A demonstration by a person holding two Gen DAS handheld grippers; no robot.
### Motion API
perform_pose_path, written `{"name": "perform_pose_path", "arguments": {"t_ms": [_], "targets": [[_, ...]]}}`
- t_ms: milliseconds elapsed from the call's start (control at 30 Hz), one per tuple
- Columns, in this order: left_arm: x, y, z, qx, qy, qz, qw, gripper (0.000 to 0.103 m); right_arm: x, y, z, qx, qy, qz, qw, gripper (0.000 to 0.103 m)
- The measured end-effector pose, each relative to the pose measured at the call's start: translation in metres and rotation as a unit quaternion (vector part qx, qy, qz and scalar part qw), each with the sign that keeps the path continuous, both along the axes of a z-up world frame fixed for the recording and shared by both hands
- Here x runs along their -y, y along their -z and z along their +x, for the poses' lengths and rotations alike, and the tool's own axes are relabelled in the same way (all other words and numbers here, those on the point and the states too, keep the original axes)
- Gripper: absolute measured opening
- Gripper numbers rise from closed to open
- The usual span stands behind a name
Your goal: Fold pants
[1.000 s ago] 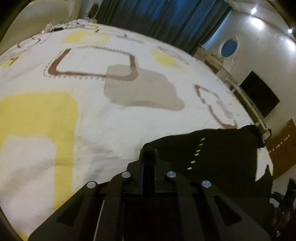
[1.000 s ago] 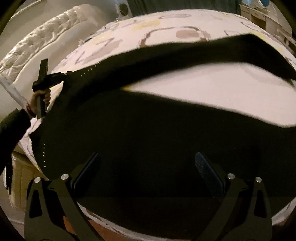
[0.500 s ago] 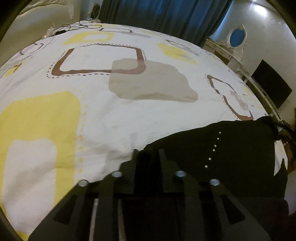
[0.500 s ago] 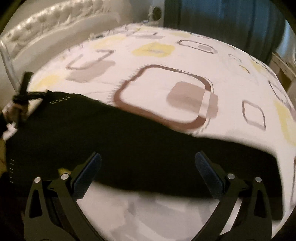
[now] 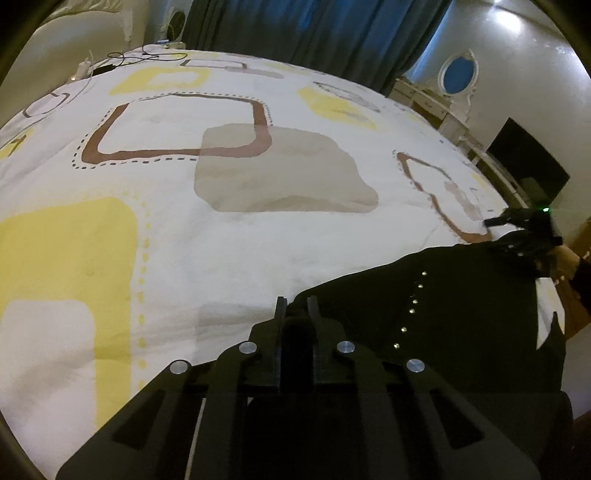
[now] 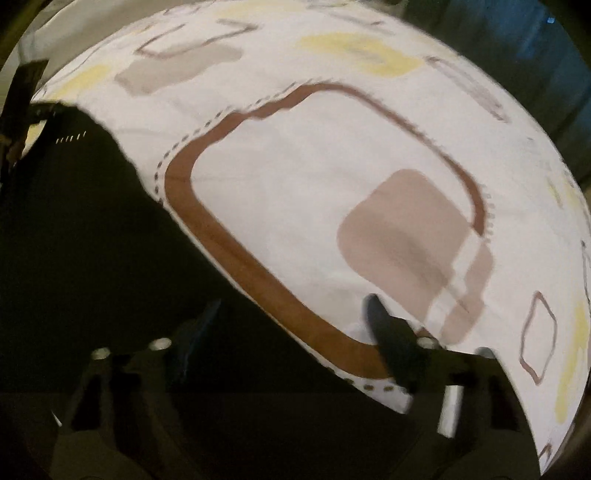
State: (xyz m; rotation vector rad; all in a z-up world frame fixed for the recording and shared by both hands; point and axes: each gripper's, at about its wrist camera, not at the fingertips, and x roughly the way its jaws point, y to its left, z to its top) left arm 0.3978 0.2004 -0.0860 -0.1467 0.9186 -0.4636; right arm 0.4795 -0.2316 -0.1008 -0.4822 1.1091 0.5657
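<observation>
Left wrist view: left gripper [image 5: 295, 308] low centre, fingers [image 5: 281, 314] nearly together, clamped on a corner of the black pants [image 5: 443, 317]. Pants spread rightward from the clamp across the near edge of the bedspread [image 5: 221, 258], resting on it. Diagonal row of small pale studs [image 5: 412, 306] on the fabric, just right of the clamp. Far end of the pants reaching the right gripper [image 5: 495, 221], seen at the right edge with a hand [image 5: 565, 258] behind it (contact between that gripper and the fabric too small and dark to tell here). Bedspread white, printed with yellow, brown and beige squares. Dark curtain [image 5: 314, 33] beyond the bed; oval mirror [image 5: 458, 75] on the wall at upper right; dark screen [image 5: 528, 166] below it; cables [image 5: 125, 59] at the far left corner of the bed.

Right wrist view (motion-blurred): right gripper [image 6: 291, 328] with fingers [image 6: 384, 328] spread wide, nothing pinched between the pads. Pants [image 6: 92, 240] filling the left and lower left, lying under and around the left finger; right finger over bare bedspread [image 6: 332, 184]. Pants edge running diagonally from upper left down between the fingers. Left gripper [image 6: 37, 110] at the far upper left, at the top corner of the pants, beside a short row of studs [image 6: 70, 138].
</observation>
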Motion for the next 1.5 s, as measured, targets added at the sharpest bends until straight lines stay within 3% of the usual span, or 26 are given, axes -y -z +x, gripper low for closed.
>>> {"name": "perform_pose_path", "arguments": {"t_ms": [133, 233, 300, 367, 500, 667, 867, 1033, 1200, 1367, 1500], "targets": [[-0.003, 0.001, -0.001, 0.001, 0.0, -0.013, 0.9999, 0.01, -0.003, -0.006, -0.003, 0.007, -0.036, 0.005, 0.999, 0.08], [-0.001, 0.006, 0.004, -0.009, -0.001, -0.01, 0.9999, 0.01, 0.0, 0.001, -0.006, -0.06, -0.058, 0.042, 0.996, 0.08], [-0.004, 0.007, 0.007, -0.014, -0.002, -0.019, 0.9997, 0.011, 0.0, 0.007, -0.008, -0.07, -0.068, 0.034, 0.995, 0.079], [-0.005, 0.007, 0.008, -0.018, -0.002, -0.023, 0.9996, 0.011, 0.002, 0.007, -0.004, -0.079, -0.065, 0.039, 0.994, 0.069], [-0.003, 0.007, 0.012, -0.032, -0.004, -0.018, 0.9993, 0.011, -0.003, 0.002, -0.006, -0.096, -0.083, 0.023, 0.992, 0.04], [0.007, 0.006, 0.019, -0.039, -0.012, 0.011, 0.9991, 0.015, -0.017, -0.006, -0.025, -0.059, -0.097, -0.028, 0.993, 0.013], [0.017, -0.004, 0.017, -0.028, -0.008, 0.029, 0.9992, 0.01, -0.016, -0.032, -0.064, 0.027, -0.068, -0.033, 0.997, 0.01], [0.012, -0.038, -0.004, 0.013, 0.02, -0.047, 0.9986, 0.01, -0.01, -0.06, -0.107, 0.081, -0.037, -0.01, 0.996, 0.01], [0.002, -0.075, -0.039, 0.048, 0.042, -0.096, 0.9934, 0.01, -0.001, -0.088, -0.15, 0.124, -0.009, 0.009, 0.992, 0.01], [-0.01, -0.105, -0.094, 0.079, 0.055, -0.141, 0.9854, 0.01, 0.007, -0.104, -0.223, 0.173, 0.016, 0.023, 0.984, 0.01], [-0.02, -0.115, -0.149, 0.093, 0.069, -0.17, 0.9787, 0.01, 0.008, -0.1, -0.284, 0.198, 0.038, 0.032, 0.979, 0.01]]}}
